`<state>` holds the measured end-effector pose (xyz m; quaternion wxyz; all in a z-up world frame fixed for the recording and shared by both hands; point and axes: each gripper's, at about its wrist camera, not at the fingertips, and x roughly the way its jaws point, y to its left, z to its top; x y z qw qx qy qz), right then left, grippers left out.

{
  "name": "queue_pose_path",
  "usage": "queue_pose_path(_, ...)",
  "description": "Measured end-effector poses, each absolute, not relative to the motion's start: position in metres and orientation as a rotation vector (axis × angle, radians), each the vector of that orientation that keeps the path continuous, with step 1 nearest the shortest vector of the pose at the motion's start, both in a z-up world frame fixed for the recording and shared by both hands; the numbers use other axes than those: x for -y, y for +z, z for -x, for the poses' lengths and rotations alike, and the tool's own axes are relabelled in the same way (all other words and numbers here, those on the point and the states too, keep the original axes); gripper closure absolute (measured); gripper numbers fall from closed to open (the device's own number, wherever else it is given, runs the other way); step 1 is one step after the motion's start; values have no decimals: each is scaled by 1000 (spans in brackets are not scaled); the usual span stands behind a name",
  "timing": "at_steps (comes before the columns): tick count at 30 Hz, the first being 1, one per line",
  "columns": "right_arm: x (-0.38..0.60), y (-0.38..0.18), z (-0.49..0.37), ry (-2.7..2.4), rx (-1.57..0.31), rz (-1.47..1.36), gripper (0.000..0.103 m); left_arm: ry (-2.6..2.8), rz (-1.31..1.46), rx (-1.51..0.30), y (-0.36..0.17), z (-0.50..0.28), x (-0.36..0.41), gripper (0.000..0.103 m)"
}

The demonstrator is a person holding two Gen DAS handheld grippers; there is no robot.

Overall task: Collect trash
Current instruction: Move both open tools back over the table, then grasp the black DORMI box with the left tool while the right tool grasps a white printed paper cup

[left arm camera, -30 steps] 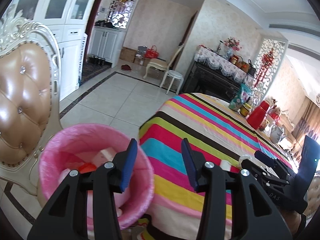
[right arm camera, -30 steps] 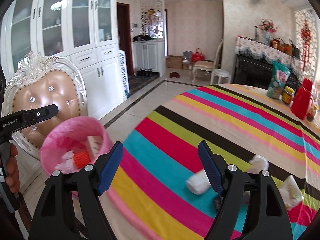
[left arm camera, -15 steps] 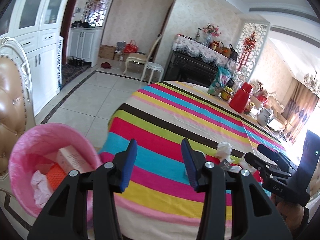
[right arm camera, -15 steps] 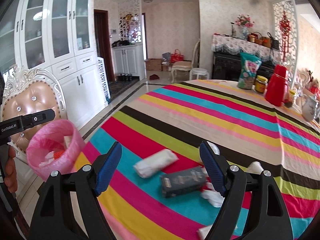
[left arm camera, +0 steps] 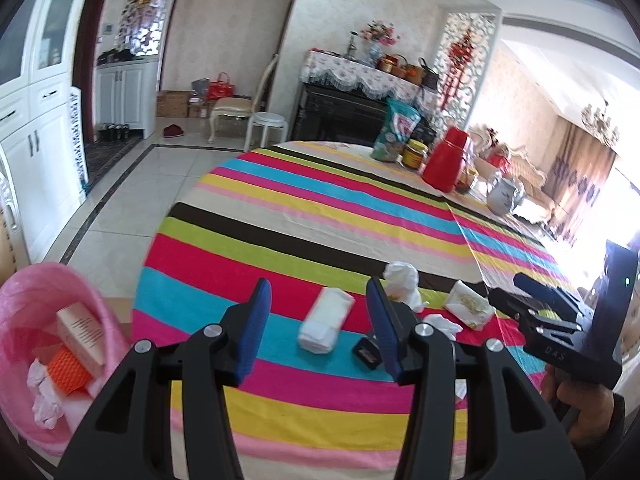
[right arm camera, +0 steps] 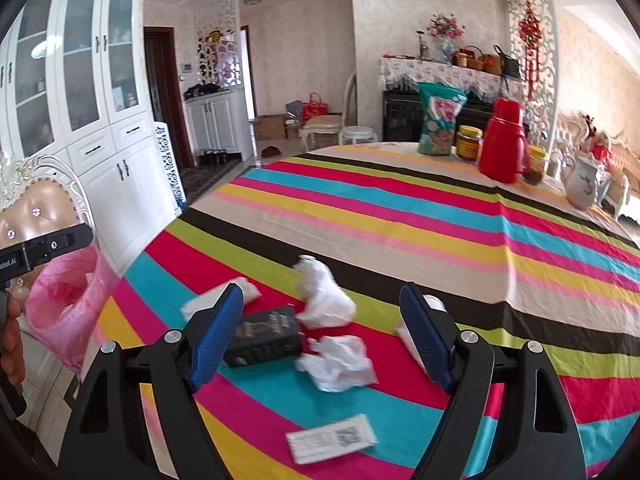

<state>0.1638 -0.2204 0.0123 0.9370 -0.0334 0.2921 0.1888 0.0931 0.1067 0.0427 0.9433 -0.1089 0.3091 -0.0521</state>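
While the pink-lined bin (left arm camera: pixel 44 356) sits left of the striped surface (right arm camera: pixel 400 216), the left gripper (left arm camera: pixel 318 320) hangs empty, jaws apart, above a wrapped tissue pack (left arm camera: pixel 326 320); right of that pack lie a dark box (right arm camera: pixel 264 336) and crumpled tissues (right arm camera: pixel 338 362) — beneath the right gripper (right arm camera: pixel 320 332), jaws wide, holding nothing.

Striped table (right arm camera: pixel 400 216): tissues (right arm camera: pixel 326 298), dark box (right arm camera: pixel 264 336), flask (right arm camera: pixel 502 146).
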Motion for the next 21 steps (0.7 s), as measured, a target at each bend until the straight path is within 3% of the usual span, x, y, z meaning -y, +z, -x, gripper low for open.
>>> queue_pose_path(21, 298, -34, -207, 294, -686, 39, 27, -232, 98, -781, -23, -160, -15, 50)
